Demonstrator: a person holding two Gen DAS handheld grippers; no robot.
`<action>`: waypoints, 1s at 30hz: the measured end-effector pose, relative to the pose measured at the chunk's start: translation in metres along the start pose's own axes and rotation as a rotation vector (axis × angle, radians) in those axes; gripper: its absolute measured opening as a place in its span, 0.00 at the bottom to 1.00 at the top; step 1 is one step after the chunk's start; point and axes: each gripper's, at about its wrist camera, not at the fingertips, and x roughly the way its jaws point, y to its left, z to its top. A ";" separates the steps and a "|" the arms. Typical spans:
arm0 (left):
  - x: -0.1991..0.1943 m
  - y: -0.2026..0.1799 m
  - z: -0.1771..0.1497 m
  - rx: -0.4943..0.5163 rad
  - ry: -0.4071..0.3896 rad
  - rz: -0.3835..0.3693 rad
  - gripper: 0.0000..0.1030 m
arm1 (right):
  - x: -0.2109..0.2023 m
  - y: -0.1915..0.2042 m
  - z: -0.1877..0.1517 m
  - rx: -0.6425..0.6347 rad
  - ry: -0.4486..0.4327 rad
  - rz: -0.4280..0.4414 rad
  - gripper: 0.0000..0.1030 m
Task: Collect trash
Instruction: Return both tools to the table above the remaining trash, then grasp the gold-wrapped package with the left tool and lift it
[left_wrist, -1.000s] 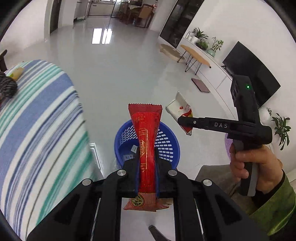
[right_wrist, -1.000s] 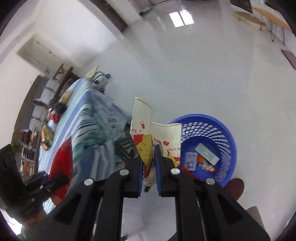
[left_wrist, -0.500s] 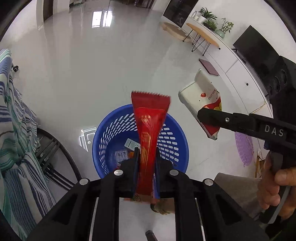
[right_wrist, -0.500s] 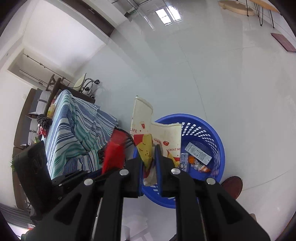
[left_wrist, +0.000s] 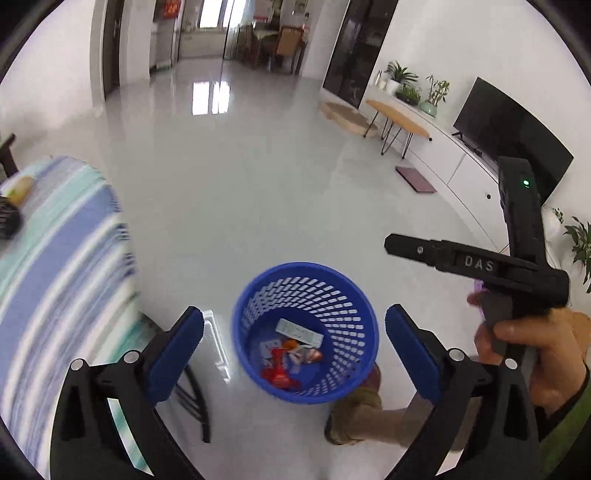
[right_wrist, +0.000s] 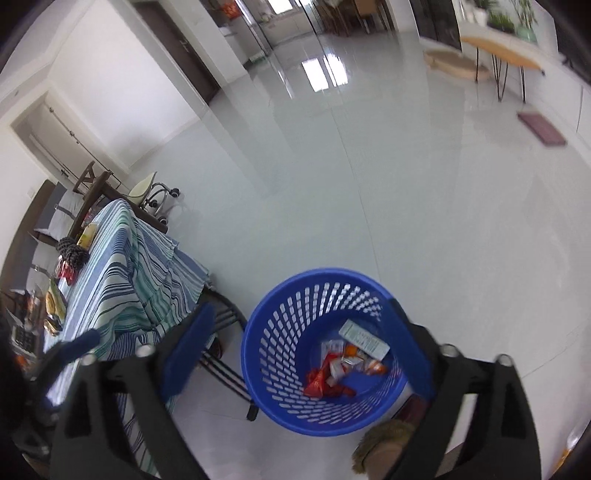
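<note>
Pale glossy floor tiles (left_wrist: 229, 206) spread under a blue basket (left_wrist: 306, 332) holding the dropped wrappers (right_wrist: 332, 373). Both jaws have just been opening: the left hand-held gripper (left_wrist: 293, 345) and the right hand-held gripper (right_wrist: 306, 343) stand wide and empty, each pointing down into the basket. Remaining trash likely lies on the striped worktop (right_wrist: 122, 266), leftward and nearer the left hand-held gripper. Only the right view shows that litter (right_wrist: 55, 306); only the left shows the person's hand (left_wrist: 535, 350).

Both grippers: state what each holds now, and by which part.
Nothing is held. The left gripper and right gripper have just been opening, jaws empty above the blue basket.
</note>
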 end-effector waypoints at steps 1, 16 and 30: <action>-0.013 0.007 -0.007 0.013 -0.006 0.017 0.95 | -0.003 0.009 -0.002 -0.032 -0.016 -0.015 0.93; -0.146 0.222 -0.109 -0.251 0.019 0.463 0.95 | 0.008 0.284 -0.087 -0.579 0.041 0.214 0.94; -0.162 0.285 -0.143 -0.409 0.021 0.535 0.95 | 0.068 0.348 -0.080 -0.678 0.120 0.106 0.94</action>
